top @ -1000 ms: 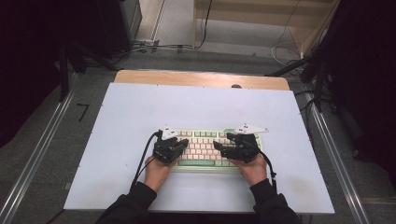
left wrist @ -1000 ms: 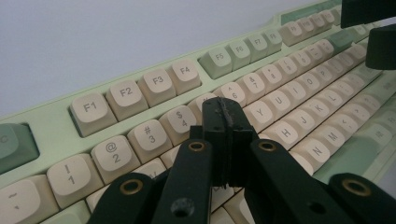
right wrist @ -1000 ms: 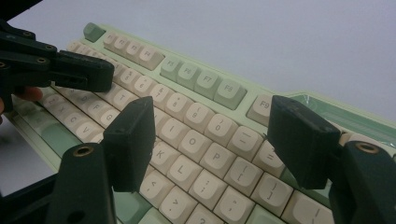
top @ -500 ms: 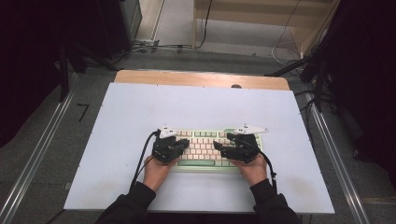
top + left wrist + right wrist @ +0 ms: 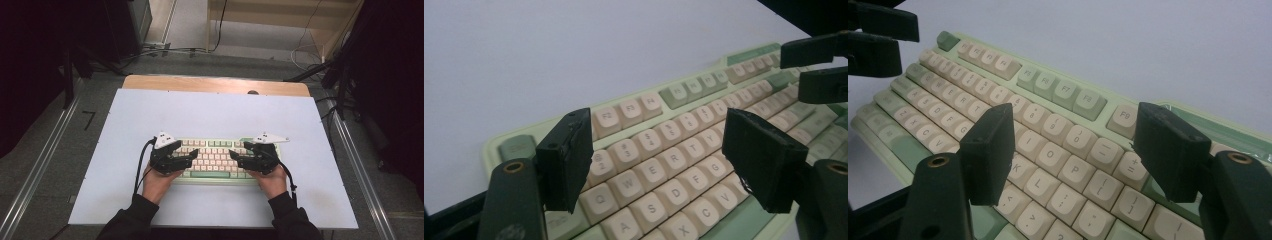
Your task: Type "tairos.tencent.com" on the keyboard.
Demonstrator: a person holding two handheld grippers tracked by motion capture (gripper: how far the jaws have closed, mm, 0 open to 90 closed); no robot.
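Note:
A pale green keyboard with cream and green keys lies flat near the front of the white table. My left gripper hovers over its left end, pointing right. Its jaws have just been opening and now stand wide above the letter keys, with nothing between the pads. My right gripper hovers over the right end, pointing left, jaws spread above the O, P and bracket keys and holding nothing. The two grippers' tips face each other across the keyboard's middle: the right gripper shows far off, as does the left gripper.
The white table top stretches bare behind and beside the keyboard. A wooden strip runs along its far edge. Metal rails flank both sides. Cables lie on the floor beyond.
My left gripper has shifted a little to the left over the keyboard's left end and its jaws look wider apart. The right gripper and the keyboard have stayed put.

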